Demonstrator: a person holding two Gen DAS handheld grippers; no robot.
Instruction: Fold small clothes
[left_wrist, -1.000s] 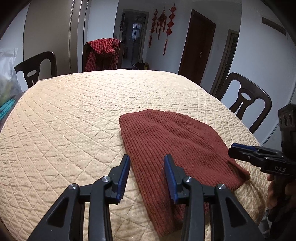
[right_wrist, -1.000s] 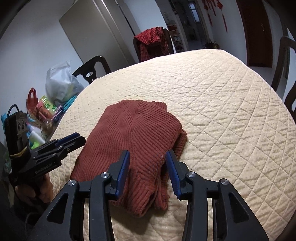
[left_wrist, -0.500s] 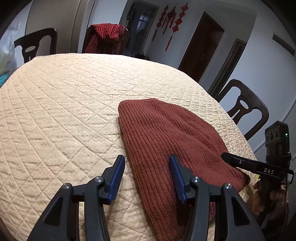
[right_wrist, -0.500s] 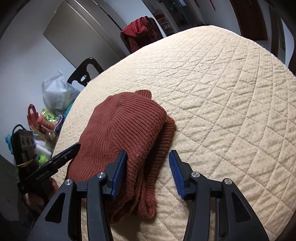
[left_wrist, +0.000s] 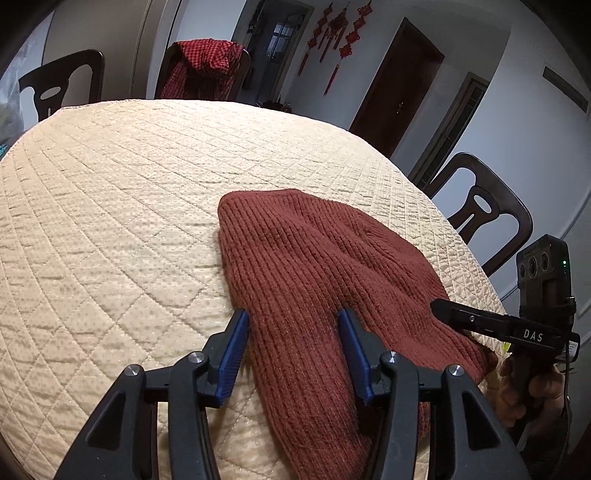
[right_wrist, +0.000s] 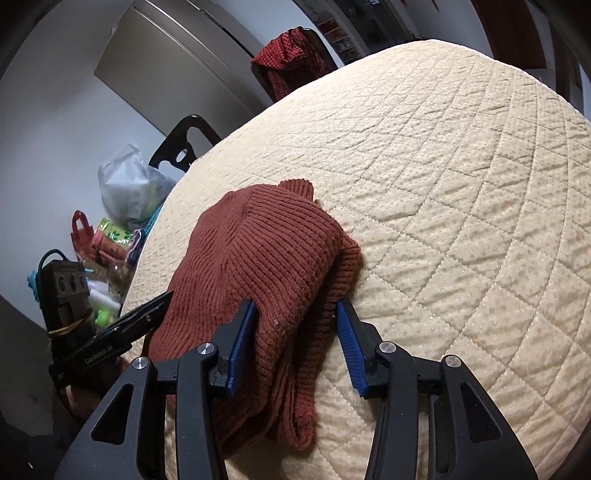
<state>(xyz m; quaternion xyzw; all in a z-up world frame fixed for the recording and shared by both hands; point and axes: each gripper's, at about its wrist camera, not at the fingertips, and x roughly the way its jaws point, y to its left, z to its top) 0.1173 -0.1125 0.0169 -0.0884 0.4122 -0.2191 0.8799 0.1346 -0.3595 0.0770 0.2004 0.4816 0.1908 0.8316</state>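
A rust-red ribbed knit garment lies folded on the quilted cream tablecloth. My left gripper is open, its blue pads either side of the garment's near left edge. My right gripper is open, straddling the layered right end of the garment, its left pad against the knit. Each gripper shows in the other's view: the right one at the garment's right end, the left one at its left side.
Dark wooden chairs stand round the table; one carries a red checked cloth. A plastic bag and colourful clutter sit off the table's left side. A dark door is at the back.
Both grippers have moved closer to the garment and lower. The right gripper now straddles its folded end. Both stay open; the garment has hardly shifted.
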